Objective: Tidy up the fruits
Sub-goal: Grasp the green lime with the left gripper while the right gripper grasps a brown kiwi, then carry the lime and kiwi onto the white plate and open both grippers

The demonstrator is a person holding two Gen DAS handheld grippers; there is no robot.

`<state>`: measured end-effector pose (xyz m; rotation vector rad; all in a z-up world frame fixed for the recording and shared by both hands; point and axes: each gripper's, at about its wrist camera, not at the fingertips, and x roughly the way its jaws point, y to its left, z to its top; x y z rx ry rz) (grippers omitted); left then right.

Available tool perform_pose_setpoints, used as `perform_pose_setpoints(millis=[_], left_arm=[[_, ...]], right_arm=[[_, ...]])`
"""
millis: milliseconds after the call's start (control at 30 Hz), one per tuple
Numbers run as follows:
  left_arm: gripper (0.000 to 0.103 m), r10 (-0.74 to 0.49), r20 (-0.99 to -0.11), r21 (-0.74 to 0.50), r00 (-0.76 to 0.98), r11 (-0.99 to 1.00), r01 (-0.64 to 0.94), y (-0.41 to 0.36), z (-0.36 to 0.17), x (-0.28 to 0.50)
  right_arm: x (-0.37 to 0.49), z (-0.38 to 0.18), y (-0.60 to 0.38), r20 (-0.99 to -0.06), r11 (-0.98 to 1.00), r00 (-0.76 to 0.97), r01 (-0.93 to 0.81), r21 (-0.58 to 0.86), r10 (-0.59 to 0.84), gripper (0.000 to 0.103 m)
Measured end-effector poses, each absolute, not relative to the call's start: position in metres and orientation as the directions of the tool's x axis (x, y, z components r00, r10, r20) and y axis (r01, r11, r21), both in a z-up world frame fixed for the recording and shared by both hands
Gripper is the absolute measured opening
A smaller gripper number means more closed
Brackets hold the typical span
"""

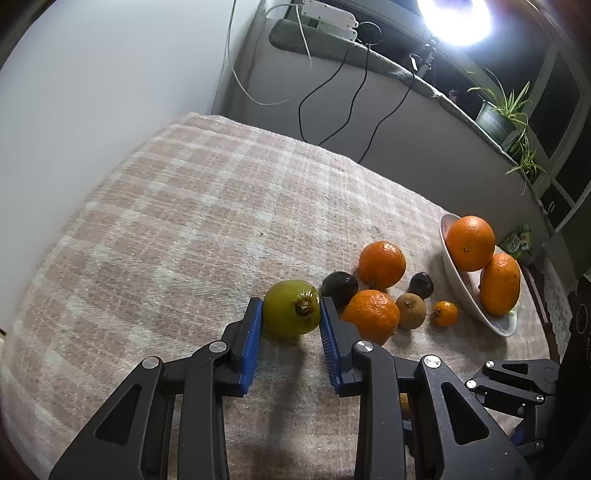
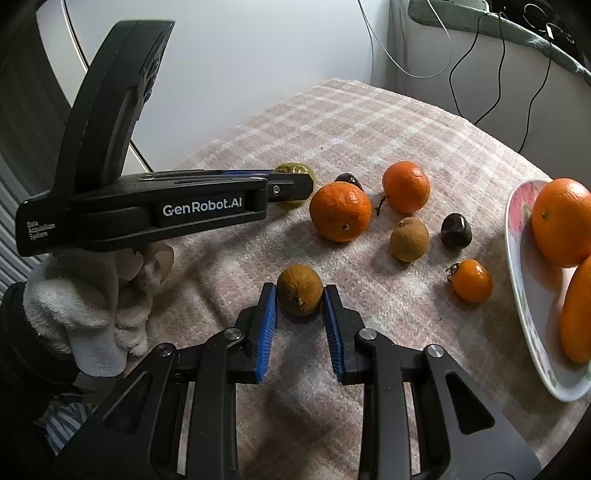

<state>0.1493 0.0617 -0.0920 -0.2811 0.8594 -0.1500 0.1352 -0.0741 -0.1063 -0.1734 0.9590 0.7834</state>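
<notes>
My left gripper (image 1: 290, 308) is shut on a round green fruit (image 1: 288, 319) that rests on the checked cloth; both blue pads press its sides. The right wrist view shows this gripper (image 2: 291, 184) side-on, with the green fruit (image 2: 293, 169) peeking out behind it. My right gripper (image 2: 300, 295) is shut on a small brown fruit (image 2: 299, 286), also on the cloth. Loose beside them lie two mandarins (image 2: 340, 212) (image 2: 406, 186), another brown fruit (image 2: 409, 239), two dark fruits (image 2: 456, 230) (image 2: 349, 181) and a tiny orange one (image 2: 472, 280).
A white oval dish (image 2: 517, 258) at the right holds two large oranges (image 1: 470, 242) (image 1: 499, 282). A fluffy white sleeve (image 2: 85, 306) is under the left gripper. Cables (image 1: 354, 92) hang behind the table, with a potted plant (image 1: 502, 110) and a bright lamp (image 1: 458, 18) beyond.
</notes>
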Motion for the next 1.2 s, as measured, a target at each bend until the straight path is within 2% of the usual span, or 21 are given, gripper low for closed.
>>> perform_pose_setpoints(millis=[300,633,1200], left_arm=[[0.029,-0.251,-0.690,-0.311,0.679,0.950,0.034,0.061,-0.072,0.139],[0.029,-0.329,-0.645,-0.330,0.690,0.934,0.138,0.021,-0.052,0.141],[0.029,-0.438,-0.641,-0.329,0.630,0.899,0.290,-0.068,-0.051,0.158]], right_arm=[[0.126,-0.086,-0.103,-0.736,0.743,0.393,-0.632,0.220,0.551,0.026],[0.121,-0.060,-0.170,-0.685,0.826,0.525,-0.523,0.211,0.506,0.026],[0.138,-0.063,-0.221,-0.693,0.900,0.605,-0.406,0.156,0.393,0.026]])
